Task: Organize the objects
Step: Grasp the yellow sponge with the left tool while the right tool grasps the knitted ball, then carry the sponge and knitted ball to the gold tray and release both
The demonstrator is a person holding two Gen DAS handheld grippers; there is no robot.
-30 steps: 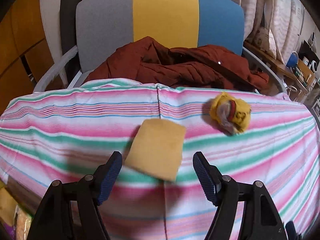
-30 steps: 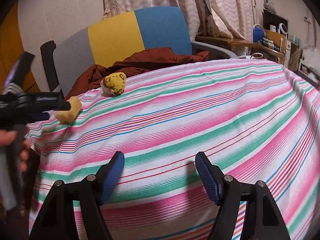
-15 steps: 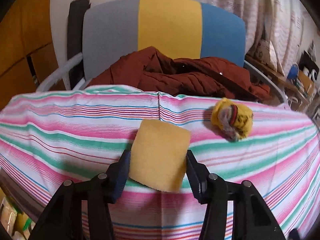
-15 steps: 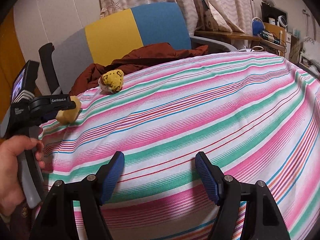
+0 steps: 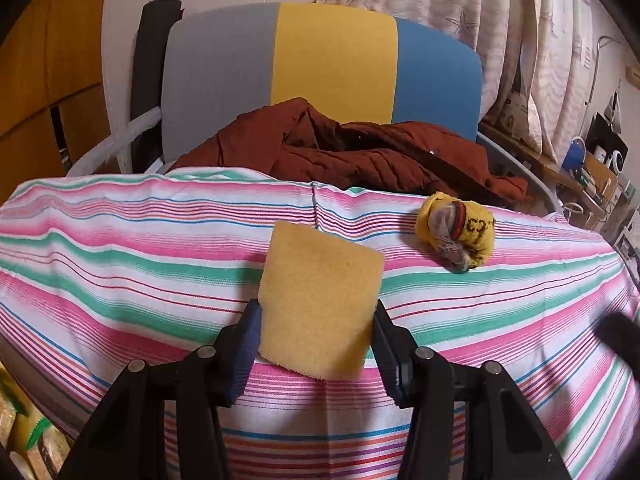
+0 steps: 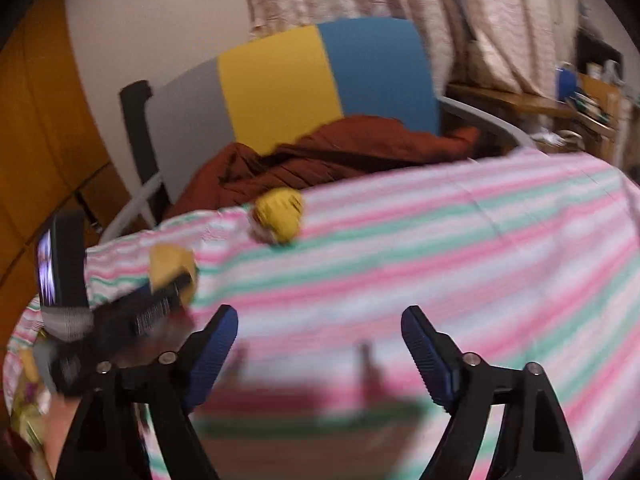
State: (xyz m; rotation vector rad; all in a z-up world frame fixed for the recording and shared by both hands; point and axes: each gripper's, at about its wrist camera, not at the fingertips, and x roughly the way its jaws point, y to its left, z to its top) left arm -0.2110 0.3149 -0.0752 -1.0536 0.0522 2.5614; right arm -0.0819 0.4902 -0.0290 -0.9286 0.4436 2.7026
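Left tongs (image 5: 316,332) grip the yellow sponge (image 5: 318,300); right tongs (image 6: 320,356), blurred, seemingly gape empty.

The right wrist picture is smeared all over. The stripes on the table cloth (image 6: 440,248) run together there. The yellow sock ball (image 6: 279,216) on the cloth looks fuzzy, so its letters can't be read. Left of the ball, the left gripper (image 6: 160,308) is a dark blur hiding part of the yellow sponge (image 6: 170,264). In the left wrist picture, a dark blurry shape (image 5: 618,336) right of the ball can't be made out.
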